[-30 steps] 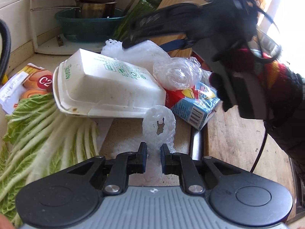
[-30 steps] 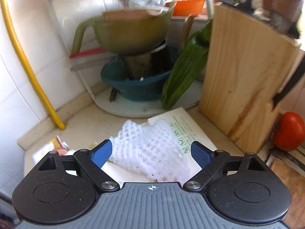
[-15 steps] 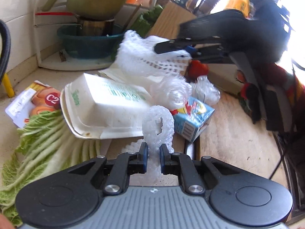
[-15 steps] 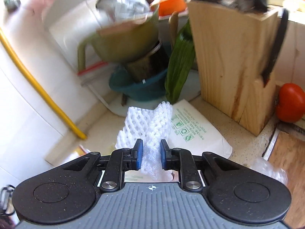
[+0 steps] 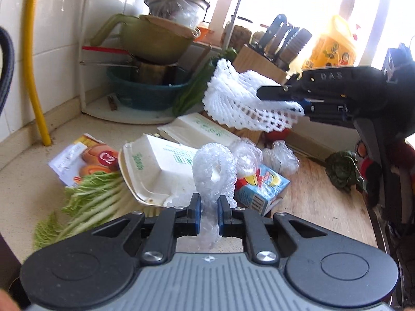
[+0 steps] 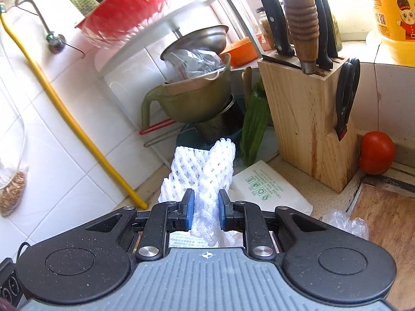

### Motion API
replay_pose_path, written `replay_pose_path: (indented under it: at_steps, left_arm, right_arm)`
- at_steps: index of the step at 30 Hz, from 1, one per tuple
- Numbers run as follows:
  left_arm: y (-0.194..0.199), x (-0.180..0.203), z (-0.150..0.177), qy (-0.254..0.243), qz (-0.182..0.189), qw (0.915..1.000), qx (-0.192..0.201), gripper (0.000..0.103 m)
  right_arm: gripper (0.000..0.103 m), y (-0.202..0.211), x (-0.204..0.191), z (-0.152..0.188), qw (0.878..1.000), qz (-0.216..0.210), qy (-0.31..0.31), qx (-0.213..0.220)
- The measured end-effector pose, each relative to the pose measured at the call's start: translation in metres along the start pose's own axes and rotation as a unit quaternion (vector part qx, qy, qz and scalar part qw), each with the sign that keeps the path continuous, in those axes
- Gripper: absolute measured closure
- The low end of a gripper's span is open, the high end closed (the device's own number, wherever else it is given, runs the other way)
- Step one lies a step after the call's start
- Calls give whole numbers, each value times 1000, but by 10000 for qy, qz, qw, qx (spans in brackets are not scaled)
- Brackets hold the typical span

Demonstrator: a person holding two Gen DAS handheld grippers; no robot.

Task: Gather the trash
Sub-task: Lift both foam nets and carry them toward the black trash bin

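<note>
Evidently mid-collection: the left gripper (image 5: 207,215) pinches a bubble-wrap scrap (image 5: 214,165), the right gripper (image 6: 205,213) a foam net (image 6: 205,165); both need a bin, unseen here.

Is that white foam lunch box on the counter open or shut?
Shut. The foam box lies tipped on its side, its lid pressed against the base all along the visible rim.

Left gripper (image 5: 206,204) pinching bubble wrap (image 5: 214,167) above counter (image 5: 23,189).

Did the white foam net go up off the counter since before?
Yes. The white foam net, pinched in the right gripper, rose off the takeaway box, now level with the wooden knife block.
</note>
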State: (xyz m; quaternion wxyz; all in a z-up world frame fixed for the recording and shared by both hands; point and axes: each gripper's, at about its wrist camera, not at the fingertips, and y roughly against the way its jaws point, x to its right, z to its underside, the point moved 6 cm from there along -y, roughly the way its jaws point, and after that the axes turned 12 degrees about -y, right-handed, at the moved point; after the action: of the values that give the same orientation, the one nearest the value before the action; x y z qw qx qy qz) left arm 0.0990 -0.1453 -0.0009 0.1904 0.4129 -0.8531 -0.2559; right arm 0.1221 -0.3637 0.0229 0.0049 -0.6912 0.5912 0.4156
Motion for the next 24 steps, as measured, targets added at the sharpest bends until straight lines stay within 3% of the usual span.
replay_pose_path:
  at_steps: [7,15,24]
  left_arm:
    - [22,-15,5,192,-473,9986,134,91]
    - [47,-33,23,457,-1057,9932,192,91]
    - [87,-60,55,941,-1817,9786,221,91]
  right_arm:
    - [78,8,-21,18,9992,-341,132,-171]
    - [78,-9,-55,45,9941,-794,323,-667]
    - [78,-26,-101,78,9810,-1340,707,-1214]
